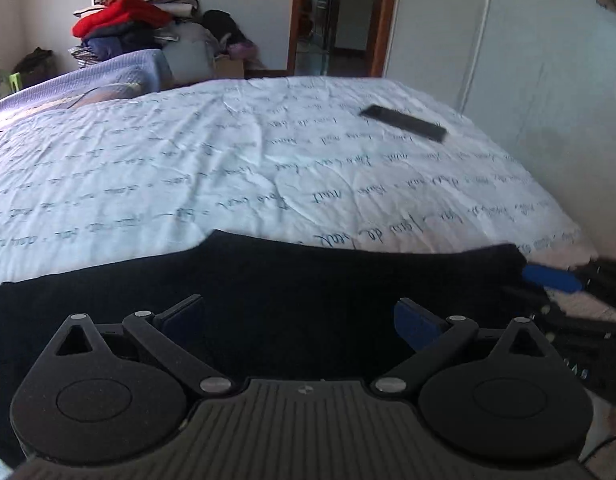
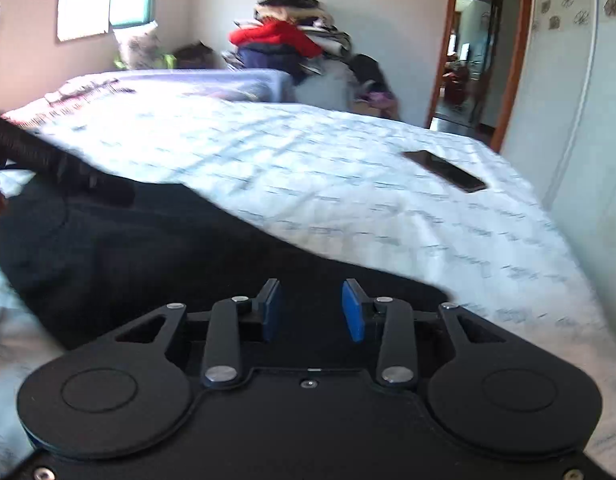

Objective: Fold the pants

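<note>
Dark navy pants (image 1: 268,280) lie flat across the near edge of the bed (image 1: 228,160), which has a white sheet with script print. My left gripper (image 1: 298,316) hovers over the middle of the pants, jaws spread wide with nothing between them. In the right wrist view the pants (image 2: 128,248) stretch off to the left. My right gripper (image 2: 312,308) sits over their right end with its blue pads partly apart and only cloth below them, not pinched. One of the right gripper's blue pads (image 1: 552,278) shows at the pants' right tip. The blurred left gripper (image 2: 48,164) shows at the far left.
A black phone (image 1: 404,122) (image 2: 444,170) lies on the sheet toward the far right. A purple blanket (image 1: 108,72) covers the bed's far left. Piled clothes (image 1: 124,20) fill the corner. An open doorway (image 1: 336,16) and white wardrobe (image 1: 528,60) stand beyond.
</note>
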Available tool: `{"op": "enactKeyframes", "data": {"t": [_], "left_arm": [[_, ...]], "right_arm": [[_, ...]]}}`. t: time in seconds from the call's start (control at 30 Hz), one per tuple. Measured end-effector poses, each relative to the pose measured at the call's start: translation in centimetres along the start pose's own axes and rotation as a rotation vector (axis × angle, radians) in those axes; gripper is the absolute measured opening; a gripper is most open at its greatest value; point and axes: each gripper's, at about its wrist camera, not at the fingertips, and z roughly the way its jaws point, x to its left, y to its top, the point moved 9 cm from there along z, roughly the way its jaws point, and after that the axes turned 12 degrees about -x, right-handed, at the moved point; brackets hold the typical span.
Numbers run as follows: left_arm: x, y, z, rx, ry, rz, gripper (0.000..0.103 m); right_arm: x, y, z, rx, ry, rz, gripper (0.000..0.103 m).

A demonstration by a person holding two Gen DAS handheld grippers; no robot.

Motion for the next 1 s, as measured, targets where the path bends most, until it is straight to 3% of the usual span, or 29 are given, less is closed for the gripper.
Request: {"op": "enactKeyframes", "data": {"t": [0.1,0.17,0.23,0.33,0.43,0.57,0.67,0.77,0.87,0.93,1.0], "left_arm": [[-2.6,-2.5,3.3,0.061,0.002,0.071,0.097],[-3.3,-4.4,4.4,0.086,0.015,0.108,0.098],[-3.3,-5.0,3.9,0.014,0.041,0.118,0.103],[-3.6,-5.3,3.3,-0.056,0.043,0.156,0.103],[-3.5,-5.5,3.1,-0.099,0.045,0.145,0.103],[-3.7,-5.3,2.8,-0.096,0.055,0.15,0.103],[-4.3,-4.0,2.2,-0.074,0.045,0.192,0.102],[-4.9,-2.2,2.1,-0.136,0.034,0.183,0.102],[-5.2,-1.8,3.6,-0.144,0.057,0.18,0.102],[-5.0,-2.9,5.2,-0.096,0.094,0.189,0.103],[-4.7,-3.6,5.5,-0.117,0.086,0.145,0.103]], "right_arm": [[-3.1,-1.6,2.6,0.063,-0.056,0.001,0.037],[-4.1,-2.4,4.0,0.075,-0.082,0.019,0.044],[-4.8,-2.3,3.6,0.048,-0.12,0.055,0.053],[-4.6,-1.6,1.9,0.004,-0.178,0.065,0.052],[-2.8,-1.4,-0.2,-0.024,-0.129,0.08,0.052],[-0.2,-3.8,-0.7,0.047,-0.073,0.036,0.053],[0.0,-4.8,-1.4,0.05,-0.073,0.05,0.053],[-0.4,-4.7,-1.5,0.048,-0.068,0.09,0.053],[-0.6,-3.5,-1.5,0.023,-0.057,0.13,0.054],[-1.0,-2.3,-0.9,-0.007,-0.067,0.123,0.062],[-1.4,-1.4,0.3,-0.022,-0.089,0.087,0.068]]}}
